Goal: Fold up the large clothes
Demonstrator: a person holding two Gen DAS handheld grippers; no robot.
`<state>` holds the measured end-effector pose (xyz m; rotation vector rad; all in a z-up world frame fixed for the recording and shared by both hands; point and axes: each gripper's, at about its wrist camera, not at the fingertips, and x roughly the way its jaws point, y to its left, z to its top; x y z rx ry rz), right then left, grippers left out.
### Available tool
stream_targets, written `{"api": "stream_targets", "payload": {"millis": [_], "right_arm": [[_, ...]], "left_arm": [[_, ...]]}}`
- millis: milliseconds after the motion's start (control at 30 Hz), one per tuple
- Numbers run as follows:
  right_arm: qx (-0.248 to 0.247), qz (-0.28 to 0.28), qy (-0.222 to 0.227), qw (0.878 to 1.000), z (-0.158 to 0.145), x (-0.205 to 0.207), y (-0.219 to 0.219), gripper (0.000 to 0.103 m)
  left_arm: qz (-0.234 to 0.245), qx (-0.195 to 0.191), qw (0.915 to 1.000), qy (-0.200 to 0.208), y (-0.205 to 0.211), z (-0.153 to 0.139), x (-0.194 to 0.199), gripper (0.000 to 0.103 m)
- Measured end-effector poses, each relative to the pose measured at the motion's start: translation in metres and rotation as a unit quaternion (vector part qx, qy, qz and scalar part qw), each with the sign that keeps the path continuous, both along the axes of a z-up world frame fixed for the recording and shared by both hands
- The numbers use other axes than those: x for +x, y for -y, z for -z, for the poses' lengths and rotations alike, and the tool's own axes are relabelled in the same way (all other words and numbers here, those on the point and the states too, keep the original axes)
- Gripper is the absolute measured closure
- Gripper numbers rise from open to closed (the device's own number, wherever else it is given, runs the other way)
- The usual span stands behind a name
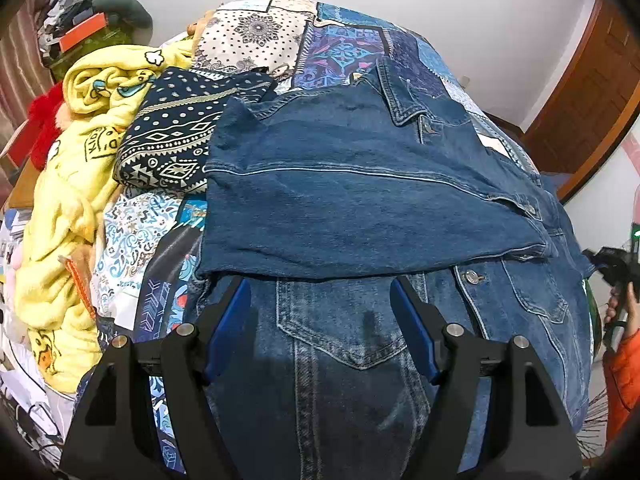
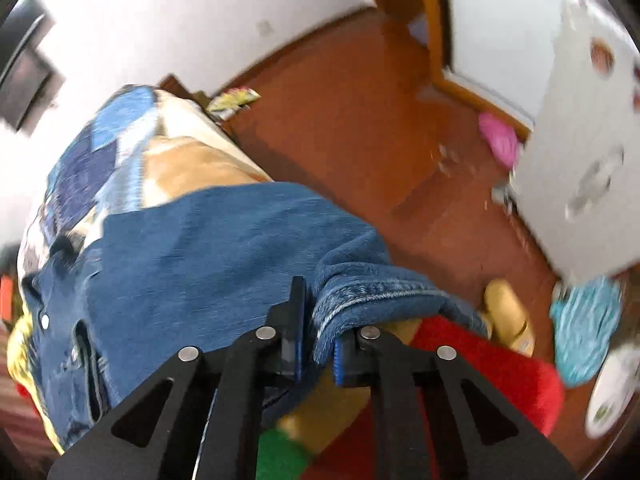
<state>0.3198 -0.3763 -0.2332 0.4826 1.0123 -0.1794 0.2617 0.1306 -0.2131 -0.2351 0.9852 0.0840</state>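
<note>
Blue denim covers most of the bed (image 1: 344,52): a denim jacket (image 1: 360,208) lies spread across the patchwork bedspread, one sleeve folded over its front, chest pocket and metal buttons facing up. The left gripper (image 1: 320,316) hangs over the jacket's near end with its blue-padded jaws standing apart, nothing between them. The right gripper (image 2: 318,332) is at the jacket's edge on the bed's side by the wooden floor (image 2: 360,120), its jaws clamped on a bunched fold of the denim (that view is blurred). Along the bed's far left edge sit a yellow fleece garment (image 1: 68,208) and a folded navy patterned cloth (image 1: 172,140), the cloth just beside the jacket.
</note>
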Motion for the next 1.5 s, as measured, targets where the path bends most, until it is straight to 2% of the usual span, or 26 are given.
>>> {"api": "stream_targets", "payload": {"millis": [200,367,567,733,933,1100,1300,1400,1467,1500], "right_arm": [[-0.002,-0.040,0.087,0.995,-0.077,-0.008,-0.022,0.097],[0.000,-0.111,0.155,0.982,-0.141,-0.004,-0.073,0.097],[0.040,-0.203,0.190,0.960,-0.170,-0.004,-0.155,0.097],[0.049,-0.281,0.178,0.942,-0.154,-0.007,-0.225,0.097],[0.052,-0.342,0.101,0.933,-0.092,-0.012,-0.281,0.097],[0.043,-0.363,0.035,0.930,-0.051,-0.020,-0.300,0.097],[0.027,-0.373,-0.021,0.927,-0.027,-0.030,-0.301,0.096],[0.038,-0.382,-0.050,0.922,-0.023,-0.034,-0.294,0.089],[0.055,-0.387,-0.056,0.919,-0.024,-0.037,-0.286,0.078],[0.064,-0.390,-0.058,0.917,-0.026,-0.040,-0.281,0.068]], "left_arm": [[-0.005,-0.013,0.9999,0.008,-0.004,-0.002,-0.007,0.032],[0.003,0.001,0.9999,0.016,-0.004,-0.005,-0.016,0.032],[0.005,-0.002,0.9998,0.018,-0.013,-0.004,-0.031,0.032],[-0.007,0.003,0.9999,0.015,-0.026,-0.001,-0.043,0.032],[-0.017,-0.006,0.9998,0.013,-0.040,0.001,-0.053,0.032],[-0.015,0.000,0.9998,0.010,-0.040,0.003,-0.054,0.032],[0.009,0.013,0.9998,0.011,-0.022,-0.001,-0.046,0.032],[0.028,0.017,0.9993,0.017,-0.007,-0.008,-0.039,0.032],[0.044,0.019,0.9987,0.021,0.005,-0.014,-0.031,0.032],[0.052,0.021,0.9982,0.023,0.011,-0.017,-0.027,0.032]]}}
